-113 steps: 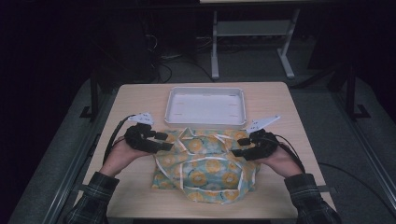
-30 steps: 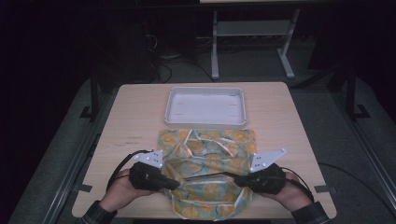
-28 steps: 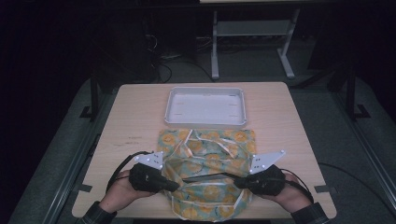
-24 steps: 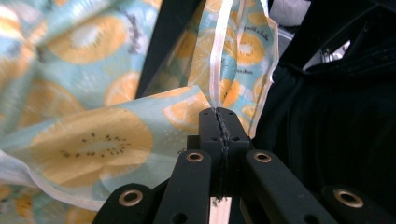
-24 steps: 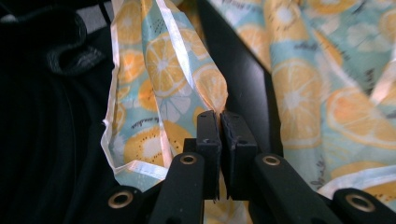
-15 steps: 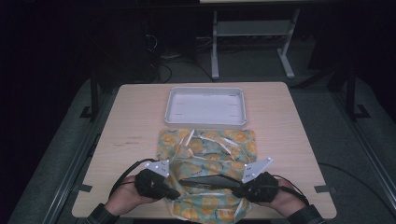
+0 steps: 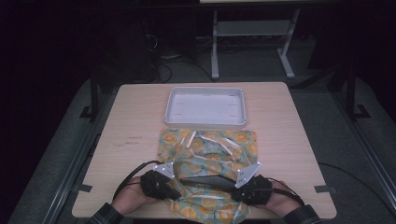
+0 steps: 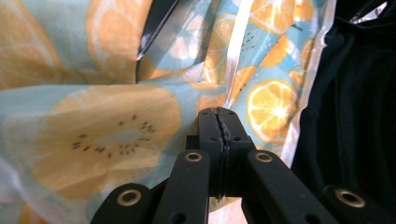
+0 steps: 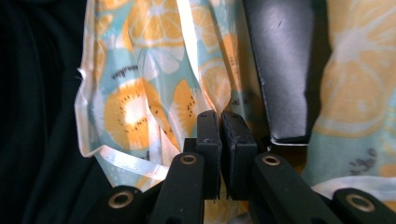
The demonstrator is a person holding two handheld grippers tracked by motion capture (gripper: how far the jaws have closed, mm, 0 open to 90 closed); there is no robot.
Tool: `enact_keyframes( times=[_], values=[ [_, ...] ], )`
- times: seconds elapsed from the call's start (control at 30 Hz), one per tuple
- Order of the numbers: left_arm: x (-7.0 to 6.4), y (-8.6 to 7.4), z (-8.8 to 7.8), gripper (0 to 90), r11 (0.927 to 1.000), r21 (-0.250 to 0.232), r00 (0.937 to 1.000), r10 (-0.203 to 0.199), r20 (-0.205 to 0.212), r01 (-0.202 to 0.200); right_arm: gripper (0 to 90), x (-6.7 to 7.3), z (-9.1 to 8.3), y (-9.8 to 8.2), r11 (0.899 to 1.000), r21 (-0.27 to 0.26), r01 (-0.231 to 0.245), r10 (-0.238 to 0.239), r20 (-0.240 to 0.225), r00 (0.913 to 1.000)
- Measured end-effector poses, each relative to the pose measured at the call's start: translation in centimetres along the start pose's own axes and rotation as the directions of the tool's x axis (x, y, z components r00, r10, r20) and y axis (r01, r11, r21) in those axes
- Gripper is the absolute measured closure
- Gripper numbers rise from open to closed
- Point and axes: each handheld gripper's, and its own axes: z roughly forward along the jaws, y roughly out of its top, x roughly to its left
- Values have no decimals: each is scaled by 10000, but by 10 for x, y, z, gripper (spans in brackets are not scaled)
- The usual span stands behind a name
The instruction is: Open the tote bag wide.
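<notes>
Both hands sit low at the near edge of the tabletop (image 7: 280, 121), forearms coming in from below with plaid cuffs just showing, knuckles turned inward so the two grippers face each other across the fruit-print cloth (image 7: 208, 149). The left gripper (image 7: 173, 192) lies at the cloth's near left part, its grey plate tilted up toward the middle; in the left gripper view its jaws are pressed together on a fold of the cloth (image 8: 116, 135), the orange-slice print bunching up around the tips (image 8: 219, 126). The right gripper (image 7: 237, 190) mirrors it at the near right part, and in the right gripper view its jaws are closed down narrow on the cloth (image 9: 140, 102) as well, with fabric rising right at the tips (image 9: 220, 128). Between the two grippers a dark, flat strip (image 7: 205, 181) runs across the cloth. The cloth is spread on the near half of the tabletop, its far edge just short of the white tray (image 7: 205, 122), which stands farther back at the middle, and its near edge hangs by the hands.
</notes>
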Motion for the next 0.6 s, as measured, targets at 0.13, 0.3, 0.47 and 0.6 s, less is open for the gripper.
enact_keyframes(
  times=[0.13,0.3,0.47,0.6],
  values=[
    [-2,0,-3,795,9999,-115,10000,-80,-38,80,857,0,3,0,9996,240,179,-182,115,9998],
    [-10,4,-26,707,9970,-776,10000,65,-7,-65,863,0,5,0,9990,395,191,-199,192,9996],
    [-19,12,-49,592,9875,-1529,9990,334,-287,-374,864,1,6,1,9987,443,261,-272,246,9993],
    [-21,21,-60,745,9752,-2087,9965,641,-538,-740,865,1,6,1,9987,437,248,-259,230,9994]
  ],
)
